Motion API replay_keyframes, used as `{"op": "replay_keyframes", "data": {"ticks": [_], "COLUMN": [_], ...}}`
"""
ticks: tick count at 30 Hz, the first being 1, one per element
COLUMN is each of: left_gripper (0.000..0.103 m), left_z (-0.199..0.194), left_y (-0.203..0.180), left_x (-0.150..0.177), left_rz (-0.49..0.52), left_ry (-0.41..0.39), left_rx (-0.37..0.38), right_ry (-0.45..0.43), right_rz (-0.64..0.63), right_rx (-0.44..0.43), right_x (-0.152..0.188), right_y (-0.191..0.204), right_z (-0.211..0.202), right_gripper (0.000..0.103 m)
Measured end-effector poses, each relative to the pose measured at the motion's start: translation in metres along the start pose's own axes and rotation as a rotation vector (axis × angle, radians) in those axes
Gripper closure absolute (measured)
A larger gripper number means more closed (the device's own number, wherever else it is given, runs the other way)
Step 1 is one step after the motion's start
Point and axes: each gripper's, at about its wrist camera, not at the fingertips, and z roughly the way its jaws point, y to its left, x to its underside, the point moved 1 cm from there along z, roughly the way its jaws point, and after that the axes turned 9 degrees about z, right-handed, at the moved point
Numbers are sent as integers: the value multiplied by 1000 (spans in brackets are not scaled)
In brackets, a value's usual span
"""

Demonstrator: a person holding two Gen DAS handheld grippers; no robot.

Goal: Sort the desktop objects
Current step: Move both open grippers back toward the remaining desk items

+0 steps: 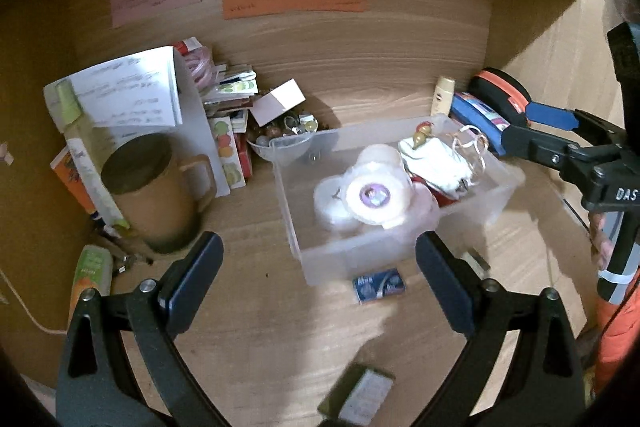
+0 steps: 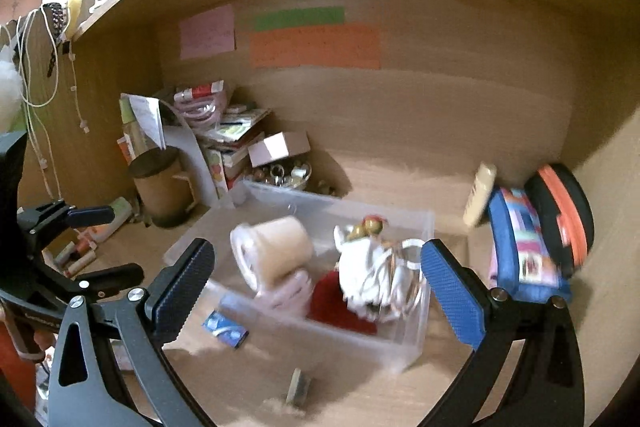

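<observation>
A: Take the bin point(image 1: 296, 223) as the landmark. What is in it?

B: White tape rolls point(image 1: 378, 197) at its middle, with a white cloth point(image 1: 436, 163) and some clear loops beside them toward the bin's right end. A small figure with a red top point(image 1: 423, 133) lies on the cloth.

A: And around the bin?

B: A blue packet point(image 1: 379, 285) lies on the desk just in front of its near wall. Left of the bin stands a brown mug point(image 1: 160, 195), with papers and boxes stacked behind it. Past the bin's right end sit a blue case point(image 1: 478, 117) and a black-and-orange one point(image 1: 504, 95).

A: The grippers?

B: The left gripper point(image 1: 320, 287) is spread wide, holding nothing, its tips flanking the bin's near wall (above the packet). The right gripper point(image 2: 316, 287) is also released and empty; its wrist view is blurred, and its fingers frame the bin's contents.
</observation>
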Motion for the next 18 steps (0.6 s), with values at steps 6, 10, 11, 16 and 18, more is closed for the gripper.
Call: {"op": "replay_keyframes", "data": {"ticks": [6, 10, 11, 16, 18], "left_gripper": [4, 4, 4, 4, 4], "left_z": [-12, -10, -10, -5, -6], "left_y": [0, 0, 0, -1, -3], "left_x": [27, 43, 49, 68, 74], "left_rz": [-14, -39, -49, -86, -87], "left_ry": [-11, 12, 20, 43, 30], "left_rx": [26, 42, 46, 74, 63], "right_ry": [39, 54, 60, 86, 102], "right_rz": [55, 77, 83, 109, 107], "right_rx": [37, 69, 77, 98, 104], "right_x": [23, 36, 39, 52, 58], "right_y": [-4, -7, -8, -15, -16], "right_z": [-8, -10, -9, -6, -1], "right_gripper": [0, 0, 0, 0, 0]}}
